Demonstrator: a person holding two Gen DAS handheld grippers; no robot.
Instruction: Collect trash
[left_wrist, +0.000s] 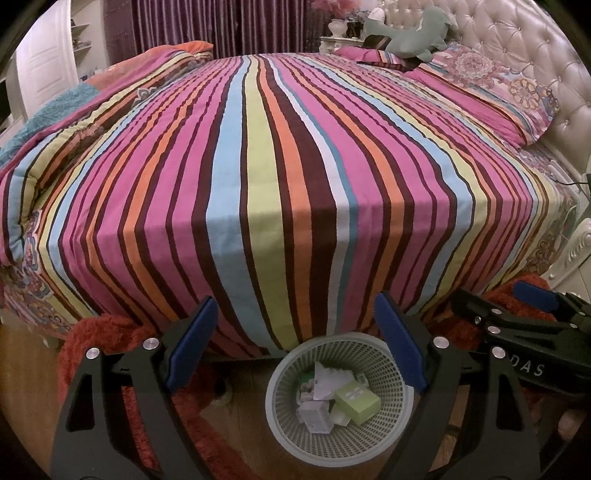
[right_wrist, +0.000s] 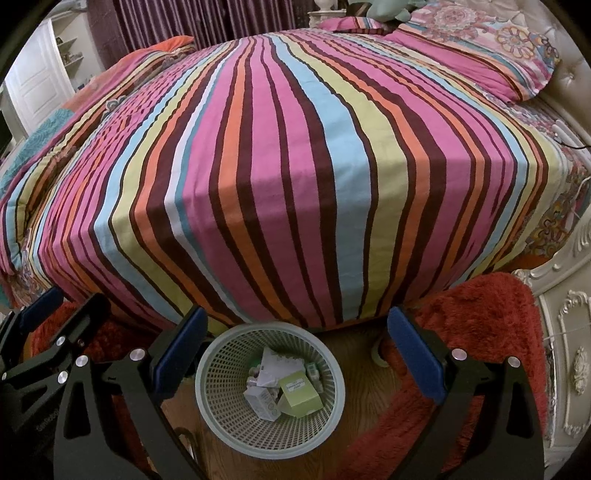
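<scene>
A pale grey mesh wastebasket stands on the wood floor at the foot of the striped bed. Inside lie a light green box, crumpled white paper and small white cartons. My left gripper hangs above the basket, open, with nothing between its blue pads. The right gripper hovers over the same basket, also open and empty. Each gripper's black frame shows at the edge of the other's view, the right gripper and the left gripper.
The bed with its striped cover fills the middle of both views. A red shaggy rug lies around the basket. A white carved cabinet stands at the right. Pillows and a green plush toy lie by the headboard.
</scene>
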